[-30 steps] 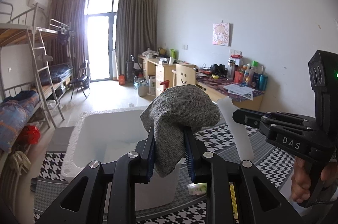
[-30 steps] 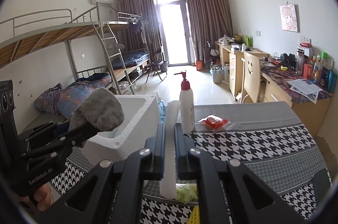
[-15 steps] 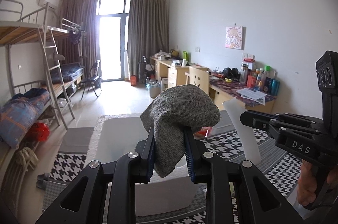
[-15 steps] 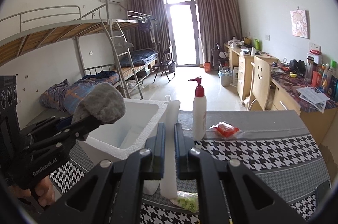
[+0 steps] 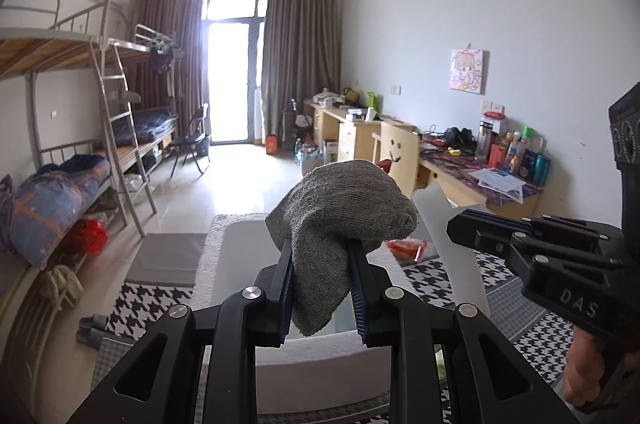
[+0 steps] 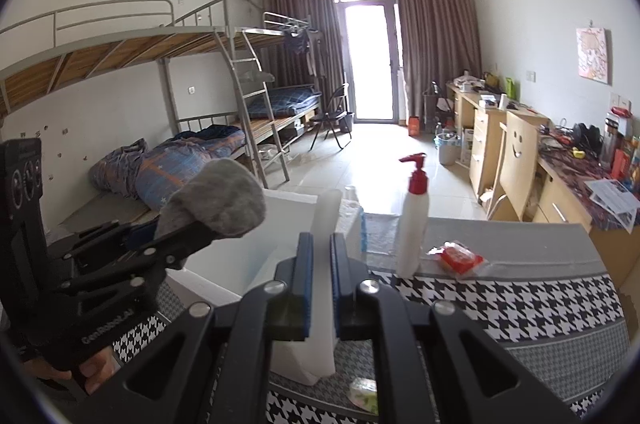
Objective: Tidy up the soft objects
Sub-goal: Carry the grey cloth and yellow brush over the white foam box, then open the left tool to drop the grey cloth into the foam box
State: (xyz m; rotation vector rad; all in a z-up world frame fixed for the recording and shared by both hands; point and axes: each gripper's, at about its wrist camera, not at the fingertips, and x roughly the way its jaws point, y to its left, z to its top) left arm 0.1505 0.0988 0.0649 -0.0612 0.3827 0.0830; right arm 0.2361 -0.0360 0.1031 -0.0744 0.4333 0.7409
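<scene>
My left gripper (image 5: 320, 288) is shut on a grey knitted cloth (image 5: 340, 220) and holds it above the open white foam box (image 5: 224, 256). The cloth also shows in the right wrist view (image 6: 220, 200), left of centre. My right gripper (image 6: 320, 280) is shut on a white foam slab (image 6: 320, 340), held upright at the box's right side. The slab and right gripper (image 5: 456, 224) also show in the left wrist view, right of the cloth.
A white pump bottle with a red top (image 6: 414, 220) and a red packet (image 6: 460, 258) stand on the houndstooth tablecloth (image 6: 520, 308). A small green packet (image 6: 366, 392) lies near the front. Bunk beds (image 6: 160, 72) left, desks (image 6: 520, 152) right.
Both grippers have risen and moved forward over the box with their loads. The box now sits lower in both views. Both grips are unchanged.
</scene>
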